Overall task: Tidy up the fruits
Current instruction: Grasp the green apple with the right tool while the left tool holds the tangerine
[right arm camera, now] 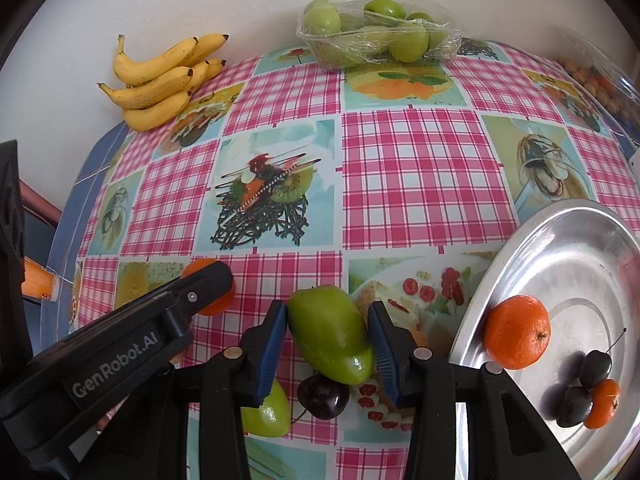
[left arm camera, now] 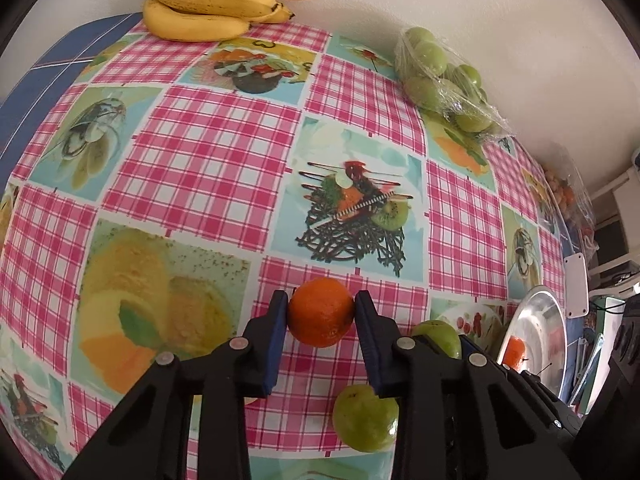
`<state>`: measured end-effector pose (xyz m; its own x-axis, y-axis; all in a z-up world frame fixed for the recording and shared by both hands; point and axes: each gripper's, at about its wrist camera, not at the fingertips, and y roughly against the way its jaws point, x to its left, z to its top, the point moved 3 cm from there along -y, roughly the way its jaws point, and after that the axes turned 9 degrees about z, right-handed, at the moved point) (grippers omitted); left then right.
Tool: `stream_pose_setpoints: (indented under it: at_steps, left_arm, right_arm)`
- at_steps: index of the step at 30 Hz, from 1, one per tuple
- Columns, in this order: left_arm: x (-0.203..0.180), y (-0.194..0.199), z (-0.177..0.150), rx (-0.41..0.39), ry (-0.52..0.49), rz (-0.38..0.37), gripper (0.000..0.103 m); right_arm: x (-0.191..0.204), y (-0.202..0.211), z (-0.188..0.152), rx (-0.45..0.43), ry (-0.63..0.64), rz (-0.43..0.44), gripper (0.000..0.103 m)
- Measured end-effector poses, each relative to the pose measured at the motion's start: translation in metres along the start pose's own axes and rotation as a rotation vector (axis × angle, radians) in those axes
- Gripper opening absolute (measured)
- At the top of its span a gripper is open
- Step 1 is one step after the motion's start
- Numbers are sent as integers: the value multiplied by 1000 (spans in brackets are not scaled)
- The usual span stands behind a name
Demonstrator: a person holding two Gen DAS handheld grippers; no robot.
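Note:
My left gripper (left arm camera: 321, 300) is shut on an orange tangerine (left arm camera: 321, 316), its blue pads pressing both sides just above the checked tablecloth. The right wrist view shows that same gripper (right arm camera: 208, 284) from the side, at the left. My right gripper (right arm camera: 328, 310) is shut on an oblong green fruit (right arm camera: 330, 334), which sits tilted between the pads. Beneath it lie a dark cherry (right arm camera: 322, 396) and a second green fruit (right arm camera: 268, 408). A metal plate (right arm camera: 580, 260) at the right holds a tangerine (right arm camera: 518, 332), a smaller tangerine (right arm camera: 604, 404) and two dark cherries (right arm camera: 596, 368).
A bunch of bananas (right arm camera: 160, 80) lies at the far left against the wall. A wrapped tray of green plums (right arm camera: 376, 34) stands at the back. A clear bag of small fruit (right arm camera: 600, 84) is at the far right. The tablecloth (right arm camera: 420, 168) drops off at the left edge.

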<state>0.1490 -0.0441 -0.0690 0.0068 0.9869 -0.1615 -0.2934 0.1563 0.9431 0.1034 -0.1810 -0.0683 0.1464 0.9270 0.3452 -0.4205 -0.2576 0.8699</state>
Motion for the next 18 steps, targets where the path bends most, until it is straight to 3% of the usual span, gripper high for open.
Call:
stream_pose_setpoints:
  at_steps: [18]
  left_arm:
    - [12, 39, -1, -60, 53, -41, 35]
  right_arm:
    - [4, 28, 6, -61, -27, 63, 41]
